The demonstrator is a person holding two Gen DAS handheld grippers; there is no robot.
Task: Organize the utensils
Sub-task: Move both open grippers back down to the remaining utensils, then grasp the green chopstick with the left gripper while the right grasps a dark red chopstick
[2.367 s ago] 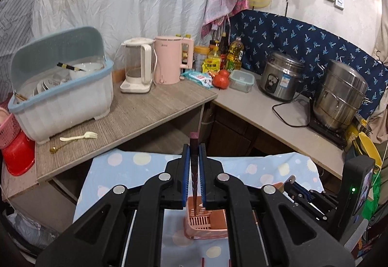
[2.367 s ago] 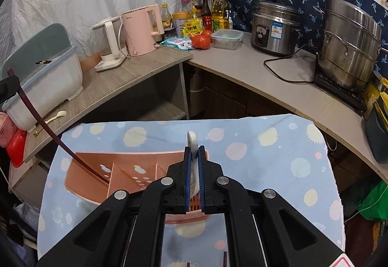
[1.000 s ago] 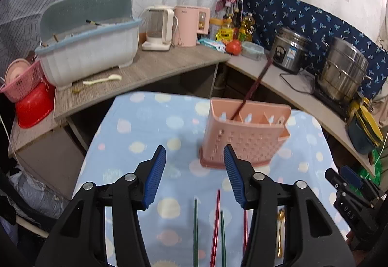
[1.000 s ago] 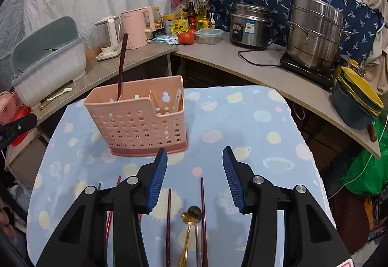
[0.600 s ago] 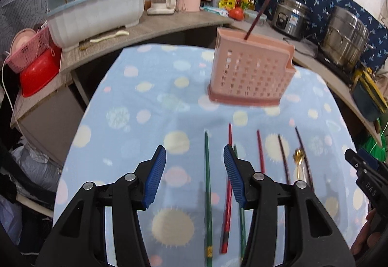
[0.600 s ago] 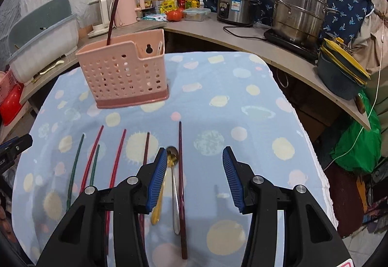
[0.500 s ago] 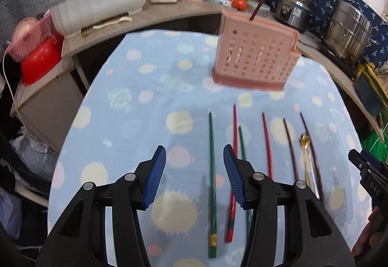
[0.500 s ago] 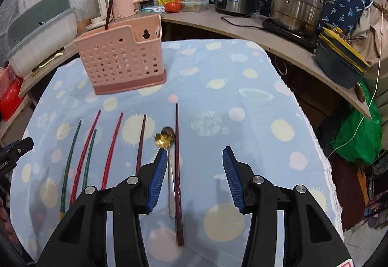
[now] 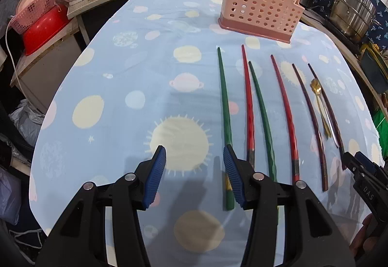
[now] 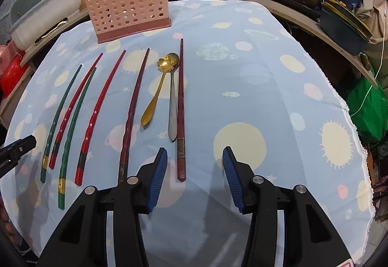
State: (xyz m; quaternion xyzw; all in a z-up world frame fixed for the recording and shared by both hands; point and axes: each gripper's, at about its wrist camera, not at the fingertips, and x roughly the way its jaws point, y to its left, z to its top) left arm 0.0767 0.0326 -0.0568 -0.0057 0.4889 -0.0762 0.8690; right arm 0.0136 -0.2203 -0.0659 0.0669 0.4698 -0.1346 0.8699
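On the planet-print tablecloth [image 9: 126, 53] we see the chopsticks [image 10: 91, 119] and spoons [image 10: 155, 92] nearer than a second ago, the pink holder [image 10: 128, 7] farther up. Both grippers have dipped toward them: left gripper [image 9: 194, 157] and right gripper [image 10: 195, 157] half-open, empty.

- My left gripper [image 9: 194, 157] sits over bare tablecloth [image 9: 121, 68]; the chopsticks [image 9: 259, 111] lie in a row to its right.
- The nearest chopstick [image 9: 224, 106] lies just beside its right finger.
- The utensil basket [image 9: 260, 3] stands beyond the row.
- Ahead-left of my right gripper [image 10: 194, 157]: two spoons [image 10: 167, 80] between chopsticks [image 10: 180, 106].
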